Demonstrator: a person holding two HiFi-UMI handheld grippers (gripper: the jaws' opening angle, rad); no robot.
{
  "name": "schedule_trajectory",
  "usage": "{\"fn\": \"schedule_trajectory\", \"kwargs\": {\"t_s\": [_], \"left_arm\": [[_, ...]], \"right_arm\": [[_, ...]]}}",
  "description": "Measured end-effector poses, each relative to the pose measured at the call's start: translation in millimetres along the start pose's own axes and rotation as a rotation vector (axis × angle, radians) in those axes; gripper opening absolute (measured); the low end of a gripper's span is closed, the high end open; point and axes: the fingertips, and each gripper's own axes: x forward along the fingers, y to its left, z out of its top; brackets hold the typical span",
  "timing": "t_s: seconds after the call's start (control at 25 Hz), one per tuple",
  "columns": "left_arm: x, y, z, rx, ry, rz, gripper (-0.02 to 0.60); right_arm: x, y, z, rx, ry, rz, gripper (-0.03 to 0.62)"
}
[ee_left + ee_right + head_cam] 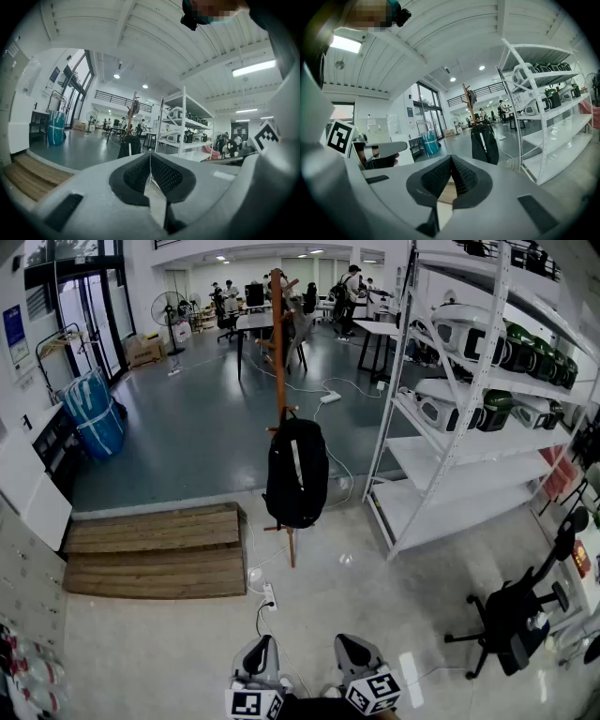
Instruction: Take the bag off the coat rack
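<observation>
The bag [296, 474], black with a pale vertical stripe down its front, hangs at the centre of the head view on the coat rack [277, 343], a reddish wooden pole standing upright on the pale floor; the bag's top loop sits over a low peg and its body covers the lower part of the pole. Any logo or label on it is too small to make out. At the bottom centre of that frame the left gripper [262, 647] and the right gripper [354, 647] sit side by side, well apart from the bag, each pointing up the frame towards it. Both are clenched with nothing between the jaws: in each gripper view the black ribbed pads meet at their tips. Each gripper carries a marker cube [255, 702] printed with black-and-white square patterns, not letters. To the right of the rack stands a white shelving unit [441, 427], and at lower left lie wooden steps [159, 549]. A blue sign [14, 329] on the wall at upper left has print too small to read.
</observation>
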Motion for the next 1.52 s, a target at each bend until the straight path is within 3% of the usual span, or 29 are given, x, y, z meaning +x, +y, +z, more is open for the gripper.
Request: {"fn": "schedule_trajectory", "kwargs": {"t_s": [0.48, 0.96, 1.12, 1.32, 1.52], "left_arm": [[0.8, 12.7, 3.9, -0.014, 0.007, -0.027, 0.020], [-14.4, 60.9, 4.5, -0.016, 0.011, -0.062, 0.020], [-16.0, 81.1, 7.0, -0.027, -0.045, -0.064, 0.020], [-15.8, 91.1, 4.8, -0.020, -0.007, -0.080, 0.020], [-2.4, 98.1, 7.6, -0.045, -0.039, -0.089, 0.020]], "right_arm": [[8.3, 12.3, 5.4, 0.013, -0.012, -0.015, 0.012], [36.4, 50.8, 2.4, 0.004, -0.025, -0.054, 0.012], [49.6, 63.7, 0.6, -0.005, -0.047, -0.070, 0.012], [58.2, 68.3, 1.6, -0.010, -0.045, -0.086, 0.012], [71.3, 63.3, 1.3, -0.004, -0.056, -0.101, 0.012]]}}
